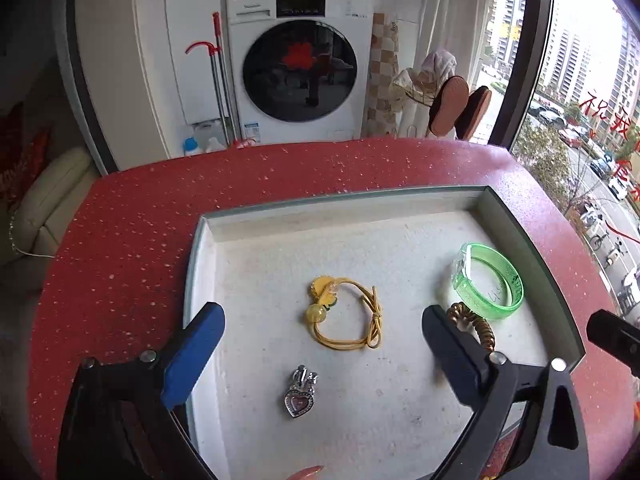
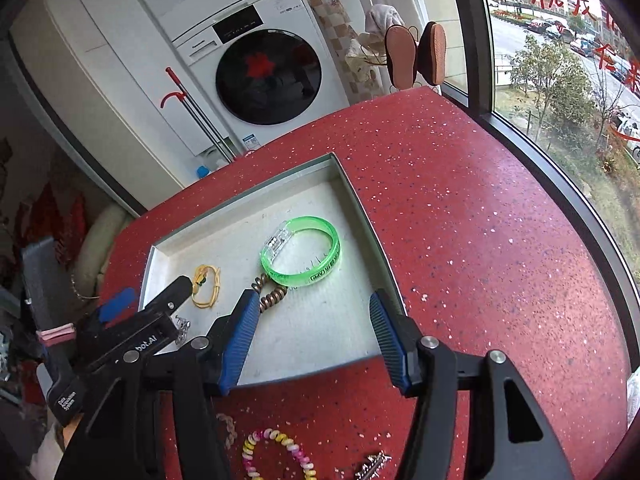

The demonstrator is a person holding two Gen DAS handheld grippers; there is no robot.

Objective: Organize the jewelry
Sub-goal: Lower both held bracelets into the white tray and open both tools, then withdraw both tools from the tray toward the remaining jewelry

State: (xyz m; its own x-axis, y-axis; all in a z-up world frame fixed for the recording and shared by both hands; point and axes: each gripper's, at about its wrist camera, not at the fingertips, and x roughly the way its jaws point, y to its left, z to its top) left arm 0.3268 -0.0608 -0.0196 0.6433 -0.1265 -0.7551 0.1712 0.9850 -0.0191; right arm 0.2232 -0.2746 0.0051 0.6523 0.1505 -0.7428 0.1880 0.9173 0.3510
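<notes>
Where the red desk (image 2: 460,216) meets the window, a shallow white tray (image 1: 404,200) is seen lying on it, with a washer (image 1: 300,60) standing beyond the desk's far edge. Over the tray's near part the left claw (image 1: 324,316) is held with its blue pads wide apart and nothing between them. The right claw (image 2: 314,312) is held over the tray's near right corner, its jaws likewise parted and empty.

Inside the tray, a green bangle (image 2: 302,250) is laid near the right wall. A brown coil tie (image 2: 272,294) is found just beside the bangle's near edge, close against the right claw's left pad; whether they touch cannot be told. A yellow tie (image 1: 348,314) with a bead is placed near the tray's middle, well apart from the bangle. A heart pendant (image 1: 298,398) is seen nearer the camera than the yellow tie, between the left claw's pads in the picture but lying flat on the tray floor.

Outside the tray, on the desk's near side, a pastel coil tie (image 2: 276,456) and a small silver piece (image 2: 374,466) are left.
</notes>
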